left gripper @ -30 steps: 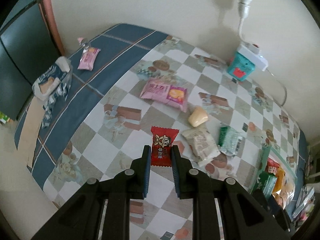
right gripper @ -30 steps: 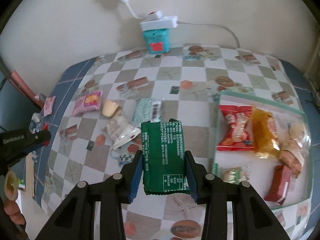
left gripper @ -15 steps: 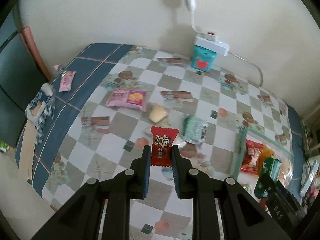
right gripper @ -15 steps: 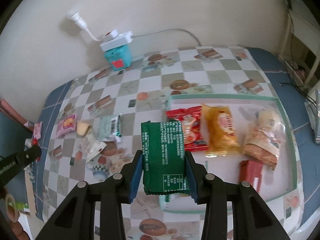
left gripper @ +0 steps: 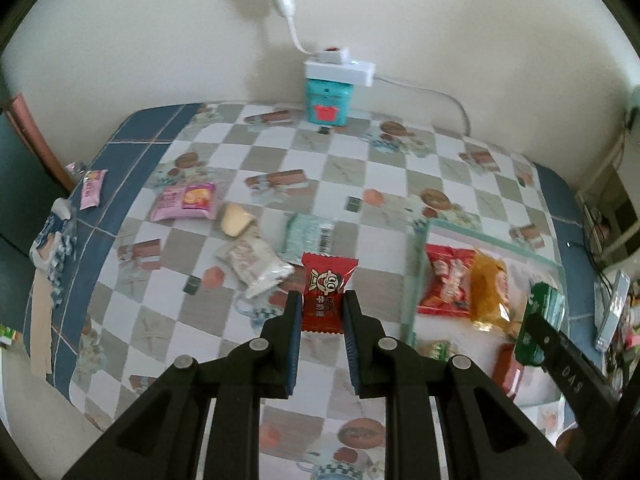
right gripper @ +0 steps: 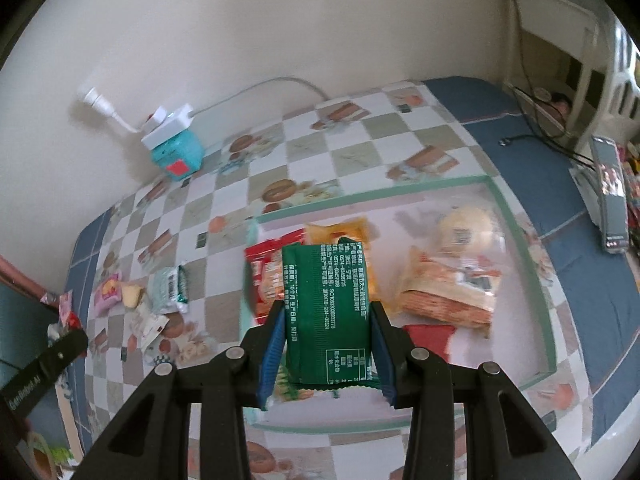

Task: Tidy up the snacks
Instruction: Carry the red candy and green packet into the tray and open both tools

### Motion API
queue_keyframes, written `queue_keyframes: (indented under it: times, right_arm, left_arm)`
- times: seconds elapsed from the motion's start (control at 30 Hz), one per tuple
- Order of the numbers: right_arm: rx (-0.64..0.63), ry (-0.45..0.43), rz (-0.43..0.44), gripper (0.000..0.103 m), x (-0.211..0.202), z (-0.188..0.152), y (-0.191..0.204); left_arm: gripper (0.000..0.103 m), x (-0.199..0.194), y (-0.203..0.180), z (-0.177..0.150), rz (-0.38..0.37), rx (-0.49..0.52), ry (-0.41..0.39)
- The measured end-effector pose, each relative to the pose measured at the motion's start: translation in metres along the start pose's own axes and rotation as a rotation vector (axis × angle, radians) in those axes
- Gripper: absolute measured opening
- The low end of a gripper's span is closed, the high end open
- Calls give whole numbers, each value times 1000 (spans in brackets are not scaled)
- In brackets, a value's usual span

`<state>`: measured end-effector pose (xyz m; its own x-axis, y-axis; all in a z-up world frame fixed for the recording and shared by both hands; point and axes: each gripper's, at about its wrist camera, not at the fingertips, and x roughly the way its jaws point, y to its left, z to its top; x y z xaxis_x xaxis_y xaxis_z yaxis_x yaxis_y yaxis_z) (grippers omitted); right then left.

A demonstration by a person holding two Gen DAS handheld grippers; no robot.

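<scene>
Loose snacks [left gripper: 244,268] are scattered on the left of the checkered desk [left gripper: 360,152]. Nearer the middle, a red candy [left gripper: 326,292] is gripped in the closed left tool [left gripper: 320,312], held above the desk. On the right, a green packet [right gripper: 326,308] is clamped in the right tool [right gripper: 326,332] over the tray [right gripper: 516,228]. Each should be lowered onto bare tray floor before release, clear of the snacks already there.

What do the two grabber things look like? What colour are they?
The left gripper and the right gripper look alike: black plastic frames with cut-out windows, round silver screws, and two flat fingers lined with ridged blue pads. White lettering runs along the side of each black finger.
</scene>
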<state>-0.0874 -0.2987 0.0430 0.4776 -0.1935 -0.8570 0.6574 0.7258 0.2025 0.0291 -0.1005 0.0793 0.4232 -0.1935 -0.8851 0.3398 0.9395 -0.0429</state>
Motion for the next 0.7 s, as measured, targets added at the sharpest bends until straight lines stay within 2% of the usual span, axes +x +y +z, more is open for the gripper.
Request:
queue_keyframes:
  times: [0.1,0.27,0.5,0.7]
  right_arm:
    - [28,-4,-7,43,-2,2,-15]
    - [69,7,-15,43,0,3,-36]
    - [89,83,-6,43,23,-4,-44]
    - [90,120,-11,43,35,-11,-45]
  left_arm:
    - [21,1,-17,-4,-19,33,10]
    - [21,8,-46,-13,-100,88,55]
    - [21,28,-89,-29,-104,193,103]
    - [21,56,-108,-36,-112,215,150]
